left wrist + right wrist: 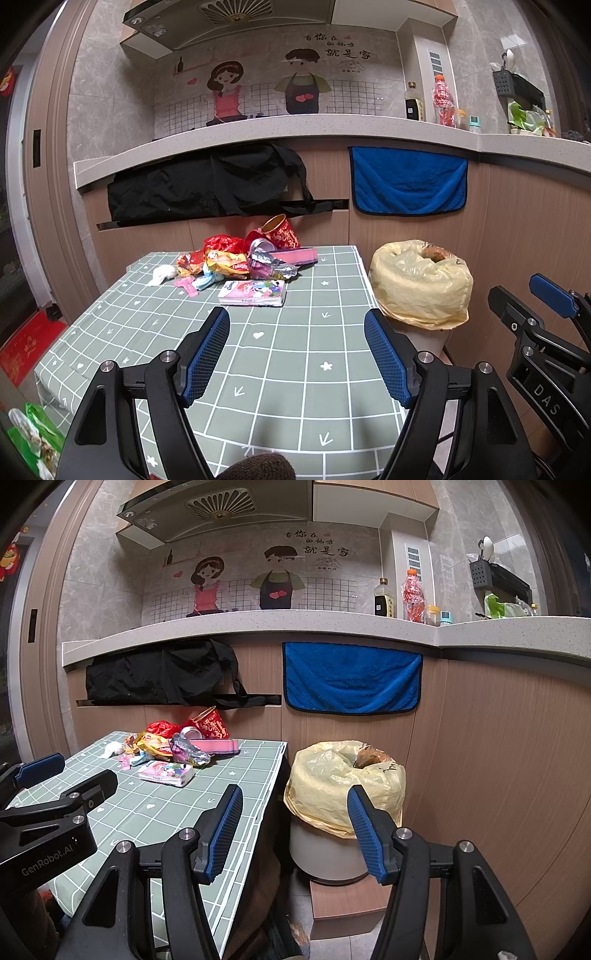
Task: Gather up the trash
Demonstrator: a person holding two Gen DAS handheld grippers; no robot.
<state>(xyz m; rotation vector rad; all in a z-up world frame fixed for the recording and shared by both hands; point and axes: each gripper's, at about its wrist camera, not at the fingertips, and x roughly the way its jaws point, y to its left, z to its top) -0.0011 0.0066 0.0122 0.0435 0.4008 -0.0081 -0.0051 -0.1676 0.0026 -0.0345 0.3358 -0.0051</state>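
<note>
- A heap of crumpled trash lies at the far end of the table, which is covered in a grey-green cloth with a white grid.
- In the heap: a red paper cup with gold print tipped on its side, a crushed silver can, a red plastic bag, an orange-yellow snack wrapper, a silvery foil wrapper and a flat pink box.
- A pink cartoon-printed tissue pack lies just in front of the heap, and a white crumpled tissue sits to its left.
- Beside the table's right edge stands a white round bin lined with a pale yellow plastic bag, already holding something brown.
- The left gripper hovers over the bare near part of the table, its blue-padded fingers spread wide and holding nothing.
- The right gripper hangs off the table's right edge, facing the bin, fingers likewise spread and empty.
- Behind, a blue towel and a black cloth hang from the speckled kitchen counter.
</note>
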